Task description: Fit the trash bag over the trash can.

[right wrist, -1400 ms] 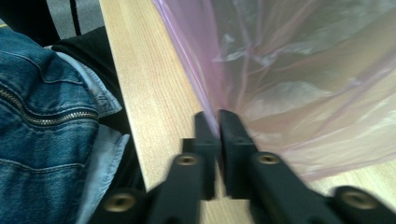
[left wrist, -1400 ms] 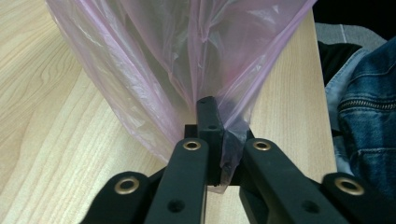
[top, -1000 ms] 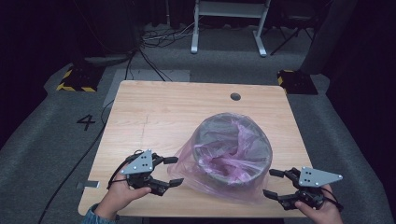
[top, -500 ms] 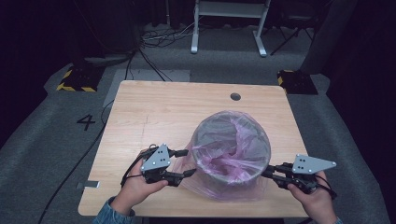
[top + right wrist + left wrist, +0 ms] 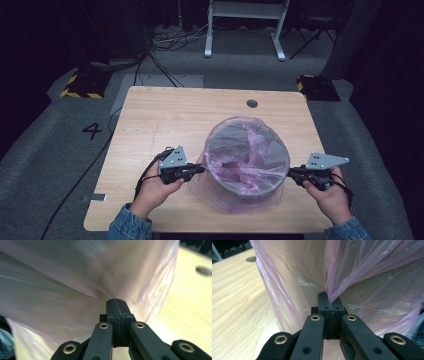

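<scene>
One bin (image 5: 247, 187), round and grey, sits on the near half of the table (image 5: 165, 115), lined with a pink translucent bag (image 5: 250, 150) whose film drapes over the rim and down the outside wall. Both grippers are on that film, one per side. Left gripper (image 5: 200, 169) sits at the bin's left flank; its jaws have just been closing and are now pinched together on a fold of the bag (the left gripper view shows the plastic (image 5: 367, 277) running right into the seam between the pads). Right gripper (image 5: 291, 172) is at the right flank, level with the rim; its jaws have also just been closing and are clamped tight, with the film (image 5: 75, 277) meeting their tips (that view is motion-blurred, so the pinch itself is less crisp). Each gripper is held by a hand in a denim sleeve (image 5: 127, 225). Farther out: a round grommet hole (image 5: 252, 103) near the table's far edge, a cable (image 5: 75, 190) trailing off the left side, a "4" (image 5: 92, 131) marked on the grey floor.
</scene>
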Action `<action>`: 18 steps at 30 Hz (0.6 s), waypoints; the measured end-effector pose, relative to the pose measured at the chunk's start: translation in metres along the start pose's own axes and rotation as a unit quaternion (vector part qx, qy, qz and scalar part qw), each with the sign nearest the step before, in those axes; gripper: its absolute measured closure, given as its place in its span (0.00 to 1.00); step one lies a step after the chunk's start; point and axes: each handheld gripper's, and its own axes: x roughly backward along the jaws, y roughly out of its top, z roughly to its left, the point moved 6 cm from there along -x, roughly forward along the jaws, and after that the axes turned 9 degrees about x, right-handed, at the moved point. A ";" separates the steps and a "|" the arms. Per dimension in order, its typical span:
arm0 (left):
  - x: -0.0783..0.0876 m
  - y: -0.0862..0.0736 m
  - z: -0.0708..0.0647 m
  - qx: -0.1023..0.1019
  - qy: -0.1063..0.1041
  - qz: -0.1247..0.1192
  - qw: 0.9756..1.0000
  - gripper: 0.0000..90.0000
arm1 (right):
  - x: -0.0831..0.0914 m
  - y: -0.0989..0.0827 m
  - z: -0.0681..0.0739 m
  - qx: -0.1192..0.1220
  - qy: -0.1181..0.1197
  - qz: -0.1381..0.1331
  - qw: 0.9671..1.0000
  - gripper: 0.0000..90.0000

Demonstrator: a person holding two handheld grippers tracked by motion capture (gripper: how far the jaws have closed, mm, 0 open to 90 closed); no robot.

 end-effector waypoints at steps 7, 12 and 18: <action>0.006 0.000 -0.004 0.006 -0.017 -0.027 0.999 1.00 | -0.004 -0.013 0.000 -0.005 0.018 -0.009 1.000 0.68; 0.016 0.006 -0.017 -0.011 -0.026 -0.045 0.999 1.00 | 0.015 -0.004 0.014 0.015 0.030 -0.041 0.999 0.32; 0.012 0.010 -0.020 -0.018 -0.028 -0.045 0.998 1.00 | 0.027 0.014 0.016 0.031 0.027 -0.092 0.995 0.21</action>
